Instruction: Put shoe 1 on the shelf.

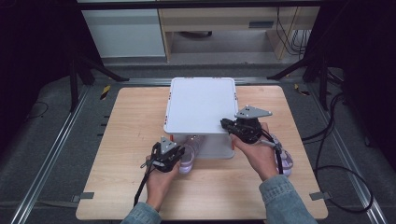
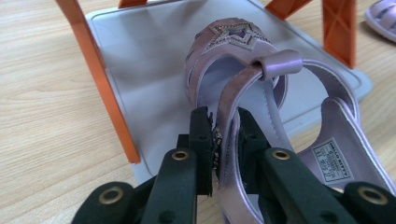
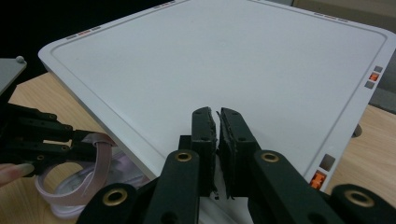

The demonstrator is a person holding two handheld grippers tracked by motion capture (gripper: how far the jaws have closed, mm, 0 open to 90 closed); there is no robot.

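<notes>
A: Closest in, high view — person's forearms in denim sleeves (image 1: pixel 285 198) coming up from the bottom edge, one tool per hand.

B: Left tool (image 1: pixel 173 155)?

A: Pinching the strap of a lilac sandal (image 1: pixel 189 157). Left gripper view confirms: jaws pressed onto the strap w/ the leather between them, left tool (image 2: pixel 224 140) right at the heel end, sandal (image 2: pixel 233 60) pointing away from the camera.

B: Where's the shoe sitting?

A: Toe end's over the grey bottom shelf (image 2: pixel 154 70) of a small white rack (image 1: pixel 201 105), btwn its orange legs (image 2: pixel 100 84); heel end hangs out over the wooden counter (image 1: pixel 135 121). Star cut-out on the front band, label on the insole. Can't tell if the sole's resting on the shelf or lifted.

B: Right tool (image 1: pixel 227 124)?

A: Jaws pressed together, nothing btwn them. Right gripper view: right tool (image 3: pixel 218 140) just above the rack's white top (image 3: pixel 243 60), near its front edge. Same view catches the left tool (image 3: pixel 79 142) farther off w/ the sandal strap (image 3: pixel 100 154) in it.

B: Anything else?

A: 2nd lilac sandal (image 1: pixel 285 158) on the counter, right of the rack, just beside the right wrist — partly hidden by the hand. Well apart from the first one.
</notes>
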